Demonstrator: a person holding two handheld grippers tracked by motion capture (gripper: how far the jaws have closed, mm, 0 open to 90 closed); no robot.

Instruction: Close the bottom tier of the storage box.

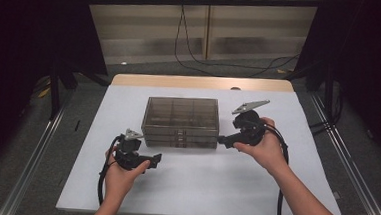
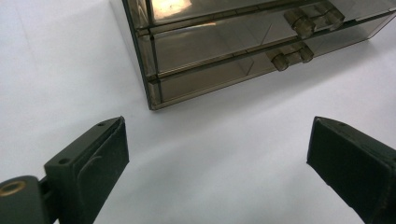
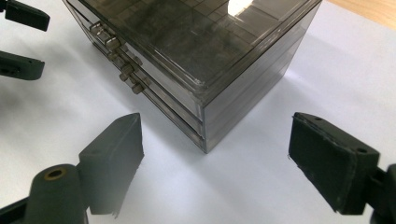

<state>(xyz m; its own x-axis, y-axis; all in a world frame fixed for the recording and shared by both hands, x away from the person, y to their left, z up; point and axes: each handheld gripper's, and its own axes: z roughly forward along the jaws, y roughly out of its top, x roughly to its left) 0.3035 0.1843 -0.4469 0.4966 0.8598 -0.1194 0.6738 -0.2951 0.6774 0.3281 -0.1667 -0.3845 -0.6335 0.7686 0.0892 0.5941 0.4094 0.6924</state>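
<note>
A smoked-plastic drawer box [image 1: 180, 122] sits at the centre of the white table [image 1: 99, 182]. The right gripper [image 1: 225, 140], at the box's 3 o'clock, spreads its jaws wide around the near right corner without touching it. The left gripper [image 1: 156, 160] waits at 7 o'clock, jaws released, nothing between them, just short of the box's drawer knobs [image 2: 293, 53].

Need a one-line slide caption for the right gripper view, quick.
Right gripper, jaws open, faces the near corner of the smoky clear drawer box on the white table.
</note>
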